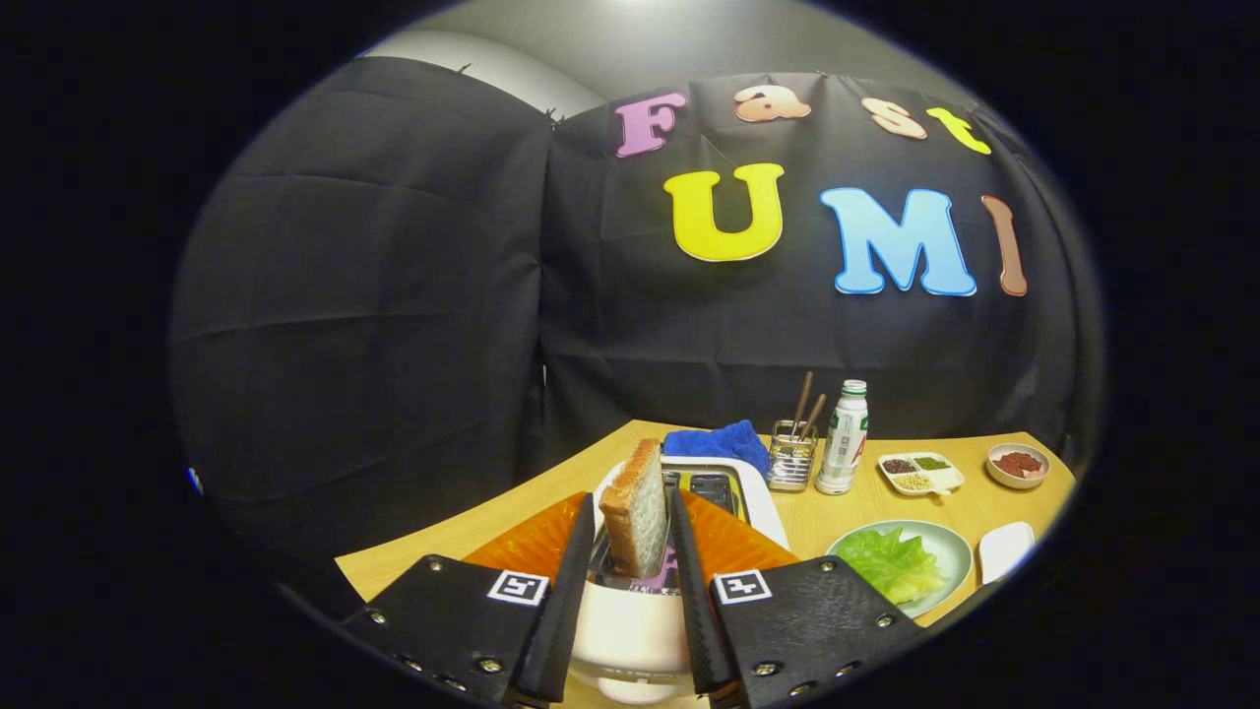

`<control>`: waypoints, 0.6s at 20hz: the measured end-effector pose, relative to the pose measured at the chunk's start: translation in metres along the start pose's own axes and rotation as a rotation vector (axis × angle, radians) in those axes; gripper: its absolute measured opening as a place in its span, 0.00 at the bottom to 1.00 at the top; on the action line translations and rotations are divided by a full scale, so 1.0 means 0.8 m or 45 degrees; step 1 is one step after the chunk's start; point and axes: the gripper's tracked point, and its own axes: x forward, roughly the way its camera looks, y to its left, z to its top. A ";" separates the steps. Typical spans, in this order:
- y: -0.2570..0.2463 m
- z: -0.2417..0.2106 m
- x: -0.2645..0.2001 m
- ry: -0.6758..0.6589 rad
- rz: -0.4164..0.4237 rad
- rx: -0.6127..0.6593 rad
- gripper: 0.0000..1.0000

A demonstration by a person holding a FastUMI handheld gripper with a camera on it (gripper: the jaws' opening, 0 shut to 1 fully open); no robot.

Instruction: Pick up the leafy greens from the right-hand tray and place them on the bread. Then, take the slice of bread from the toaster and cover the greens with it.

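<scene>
Gripper (632, 551) fingers flank the bread slice (637, 512) standing upright in the white toaster (630, 630) at the table's near edge; whether they press it cannot be told. Right of the toaster, leafy greens (891, 561) lie on a green plate (950, 547). Beyond stand a blue cloth (719, 443), utensil holder (790, 458), bottle (845, 438) and seasoning dishes (920, 475).

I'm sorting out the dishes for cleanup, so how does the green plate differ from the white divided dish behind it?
The green plate is round and larger; the divided dish is smaller, white and split into compartments. The plate holds one lettuce leaf; the dish holds small heaps of seeds or spices. The plate lies nearer the tongs, which straddle the bread slice standing in the toaster; the dish sits farther back. Both rest flat on the wooden table.
</scene>
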 end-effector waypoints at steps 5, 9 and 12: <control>0.002 -0.005 0.018 0.029 -0.034 0.001 0.47; -0.002 -0.009 0.026 0.052 -0.069 0.018 0.18; -0.013 -0.003 0.018 0.045 -0.093 0.064 0.05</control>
